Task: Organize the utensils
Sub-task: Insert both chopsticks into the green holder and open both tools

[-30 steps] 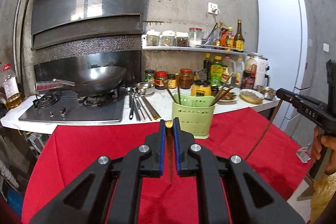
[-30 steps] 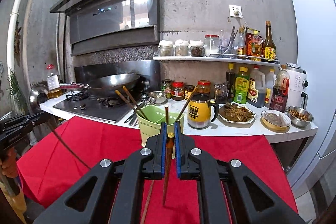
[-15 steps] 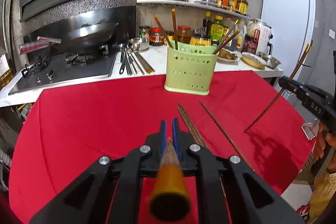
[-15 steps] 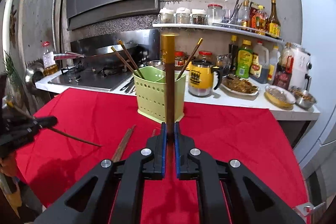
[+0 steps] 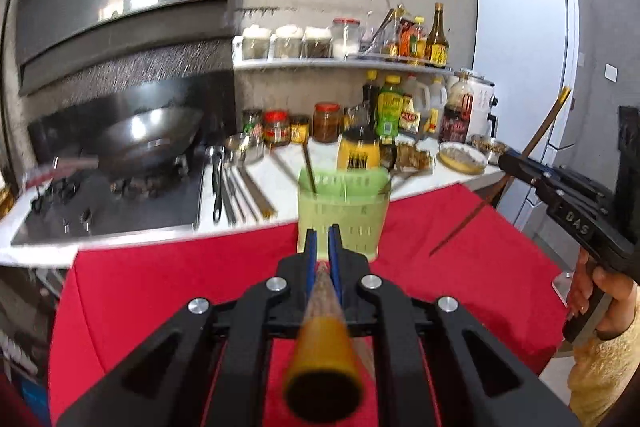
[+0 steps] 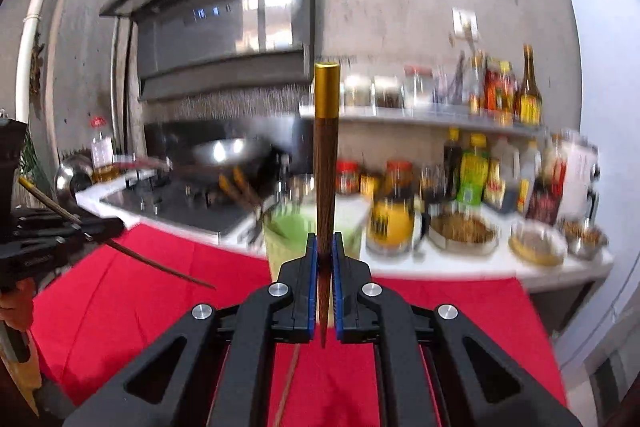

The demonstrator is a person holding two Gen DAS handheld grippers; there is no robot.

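Note:
My left gripper [image 5: 322,241] is shut on a brown chopstick [image 5: 323,343] whose gold-capped end points back at the camera. It is just in front of the green utensil holder [image 5: 342,217] on the red cloth. My right gripper [image 6: 324,251] is shut on another chopstick [image 6: 326,163], held upright with its gold cap on top; the green holder [image 6: 292,239] is right behind it. Each gripper with its chopstick also shows in the other's view: the right one [image 5: 516,163], the left one [image 6: 100,227]. The holder has a few chopsticks in it.
A red cloth [image 5: 160,287] covers the table. Behind it runs a white counter [image 5: 280,167] with a stove and wok [image 5: 152,139], loose utensils [image 5: 236,187], jars, bottles and bowls of food. A white fridge [image 5: 524,67] stands right. One chopstick [image 6: 288,387] lies on the cloth.
Both grippers have lifted and levelled out, now closer to the green holder. The left chopstick's capped end still points at the camera; the right chopstick stays upright.

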